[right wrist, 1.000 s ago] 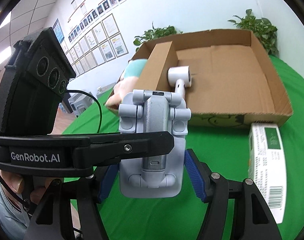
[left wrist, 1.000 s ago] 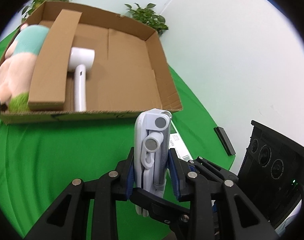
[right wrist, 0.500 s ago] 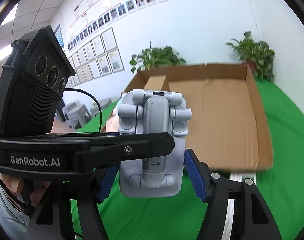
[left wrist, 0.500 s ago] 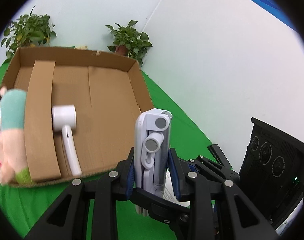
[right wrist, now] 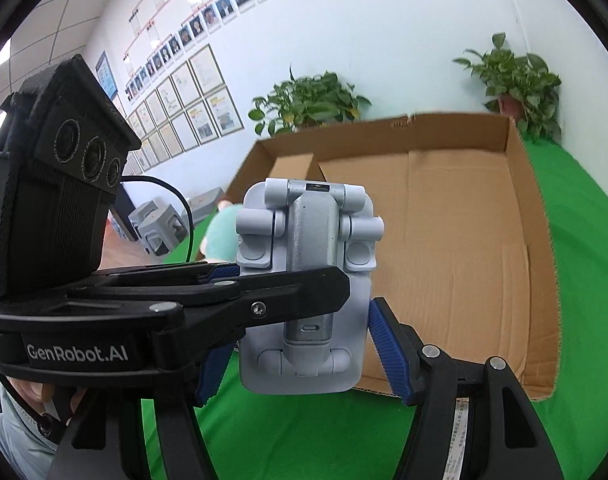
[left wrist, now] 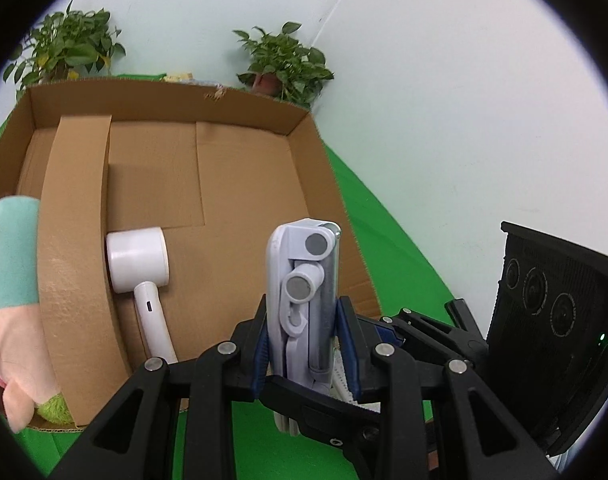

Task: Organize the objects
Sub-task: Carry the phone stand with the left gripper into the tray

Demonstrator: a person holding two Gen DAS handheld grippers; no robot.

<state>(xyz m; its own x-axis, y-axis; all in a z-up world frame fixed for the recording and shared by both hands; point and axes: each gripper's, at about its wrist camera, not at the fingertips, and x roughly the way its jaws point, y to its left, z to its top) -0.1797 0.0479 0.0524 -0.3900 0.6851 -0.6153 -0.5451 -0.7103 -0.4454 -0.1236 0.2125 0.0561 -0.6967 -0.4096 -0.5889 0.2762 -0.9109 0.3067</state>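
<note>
A pale grey folding stand (left wrist: 300, 280) is held upright in the air by both grippers. My left gripper (left wrist: 304, 344) is shut on its narrow sides, blue pads pressed against them. Seen face-on in the right wrist view, the stand (right wrist: 304, 240) has my right gripper (right wrist: 300, 360) shut across its wide sides, with the left gripper's finger (right wrist: 288, 300) crossing in front. It hangs over the near edge of an open cardboard box (left wrist: 304, 152), (right wrist: 536, 240). Inside the box lie a white hair dryer (left wrist: 138, 260), a cardboard divider (left wrist: 72, 240) and a plush toy (left wrist: 12, 272).
Green cloth (right wrist: 584, 260) covers the table around the box. A white printed carton (right wrist: 460, 432) lies on the cloth below the grippers. Potted plants (left wrist: 284, 64) stand behind the box by the wall. A hand (right wrist: 32, 392) grips the left handle.
Both grippers have carried the stand upward and toward the box. The box floor now fills the view ahead, and the white carton has slipped under the grippers.
</note>
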